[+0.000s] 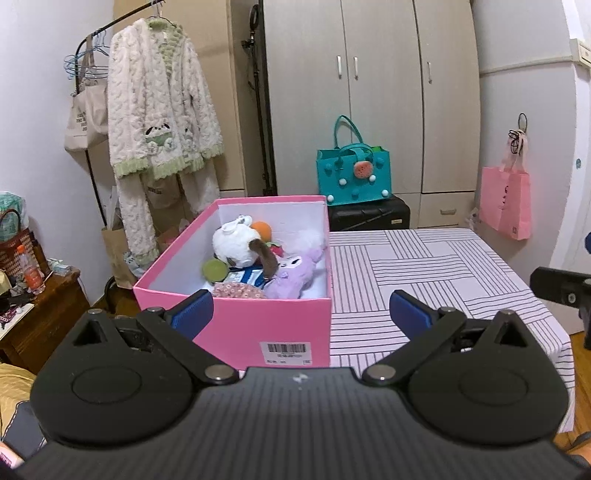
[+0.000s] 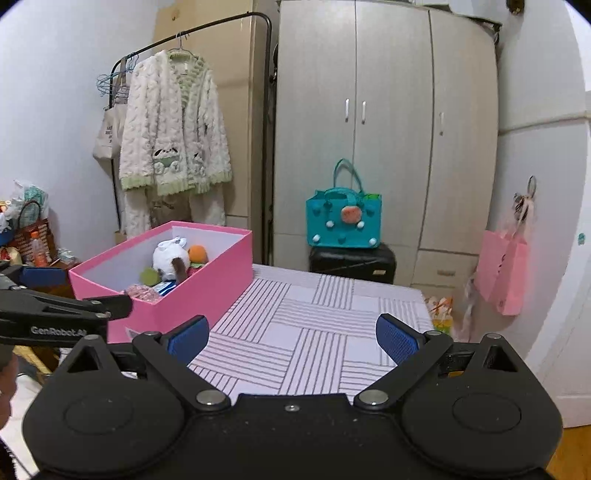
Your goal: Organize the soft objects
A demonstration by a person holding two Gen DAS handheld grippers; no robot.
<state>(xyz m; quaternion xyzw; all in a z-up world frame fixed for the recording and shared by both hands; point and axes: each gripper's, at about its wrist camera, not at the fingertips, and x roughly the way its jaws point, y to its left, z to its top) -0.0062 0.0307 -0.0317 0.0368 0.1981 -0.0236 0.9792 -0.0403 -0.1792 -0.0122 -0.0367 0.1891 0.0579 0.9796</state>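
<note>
place: home bedroom | cues: tall wardrobe [image 2: 388, 129], clothes rack [image 2: 199, 33] with fluffy pyjamas [image 1: 162, 107], hanging tote bags, teal felt bag [image 1: 352, 173] on suitcase [image 2: 352, 262], cloth-covered table [image 2: 314, 332]

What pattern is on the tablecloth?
White tablecloth with blocks of thin dark parallel stripes, alternating direction; clearest in the right wrist view.

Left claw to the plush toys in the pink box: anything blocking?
Only the pink box's near wall. The left claw is open and low in front of it, so it must go over the rim. The box has no lid, and nothing covers the plush toys.
</note>
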